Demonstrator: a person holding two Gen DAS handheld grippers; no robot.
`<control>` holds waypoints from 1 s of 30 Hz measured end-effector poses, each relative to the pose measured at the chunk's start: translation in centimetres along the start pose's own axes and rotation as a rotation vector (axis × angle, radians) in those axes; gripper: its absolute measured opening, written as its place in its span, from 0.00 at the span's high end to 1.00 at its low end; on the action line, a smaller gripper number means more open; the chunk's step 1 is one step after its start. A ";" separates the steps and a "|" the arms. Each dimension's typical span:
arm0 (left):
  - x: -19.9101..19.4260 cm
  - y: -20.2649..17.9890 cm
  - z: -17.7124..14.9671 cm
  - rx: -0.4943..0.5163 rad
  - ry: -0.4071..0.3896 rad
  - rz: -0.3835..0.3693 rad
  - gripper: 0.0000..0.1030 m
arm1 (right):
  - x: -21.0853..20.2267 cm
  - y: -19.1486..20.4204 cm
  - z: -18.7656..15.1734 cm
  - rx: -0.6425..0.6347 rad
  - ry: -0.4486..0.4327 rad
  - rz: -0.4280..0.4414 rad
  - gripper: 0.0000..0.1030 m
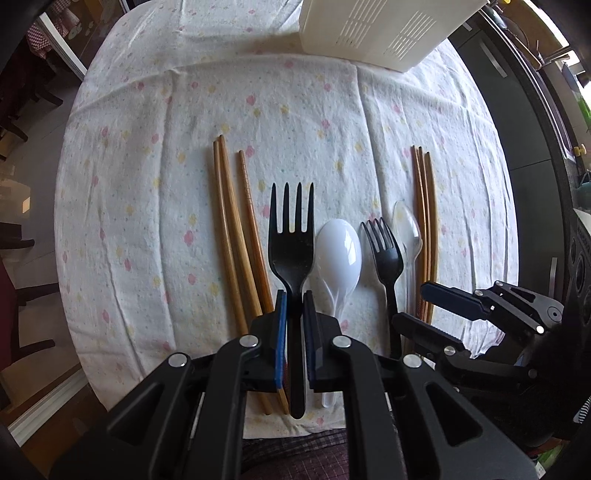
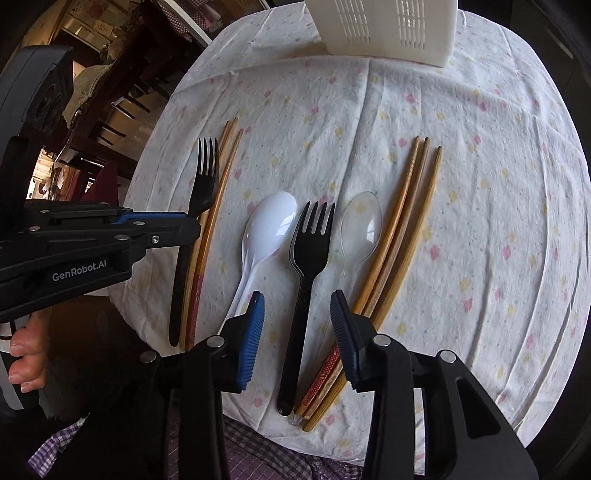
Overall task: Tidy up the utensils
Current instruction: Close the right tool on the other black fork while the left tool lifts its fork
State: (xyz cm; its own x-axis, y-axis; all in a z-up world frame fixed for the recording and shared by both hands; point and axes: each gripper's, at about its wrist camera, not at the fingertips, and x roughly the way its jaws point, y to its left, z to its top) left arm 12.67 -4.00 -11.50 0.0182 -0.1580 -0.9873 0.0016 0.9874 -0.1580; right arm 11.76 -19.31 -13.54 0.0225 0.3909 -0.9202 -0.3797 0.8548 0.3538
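Left wrist view, left to right: three wooden chopsticks [image 1: 236,236] lie lengthwise on the flowered cloth [image 1: 140,177], left of centre. Left gripper [image 1: 294,314] sits at bottom centre, its blue pads closed on the handle of the large black fork [image 1: 291,236], tines toward the top of the frame. Just right of it is the white spoon [image 1: 339,254], bowl up, touching the fork's neck. Next, the small black fork [image 1: 384,254], then the clear spoon [image 1: 406,229], then a second bundle of chopsticks [image 1: 426,221] at centre right. Right gripper [image 1: 421,304] enters from the lower right, jaws apart, over the handle ends of the small fork and that bundle. White slotted caddy [image 1: 376,33] stands at the top edge, right of centre.

Right wrist view: right gripper [image 2: 297,321] open, its fingers straddling the small black fork's handle without touching
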 end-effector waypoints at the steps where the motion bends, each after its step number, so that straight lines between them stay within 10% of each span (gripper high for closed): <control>1: -0.1 0.1 0.1 0.000 0.000 -0.003 0.92 | 0.4 0.2 0.2 -0.002 0.013 -0.011 0.66; 15: -0.7 0.0 -0.1 0.018 -0.017 -0.012 0.92 | 4.1 3.3 1.6 -0.044 0.120 -0.248 0.85; 30: -4.5 -0.3 0.7 0.053 -0.111 -0.056 0.92 | -0.6 0.7 -0.1 0.077 -0.155 0.018 0.91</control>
State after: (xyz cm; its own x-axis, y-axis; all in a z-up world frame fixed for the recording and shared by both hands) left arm 13.32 -3.55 -6.98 0.1272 -0.2151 -0.9683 0.0589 0.9761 -0.2091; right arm 11.42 -19.02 -12.76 0.1609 0.4492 -0.8788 -0.3095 0.8685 0.3873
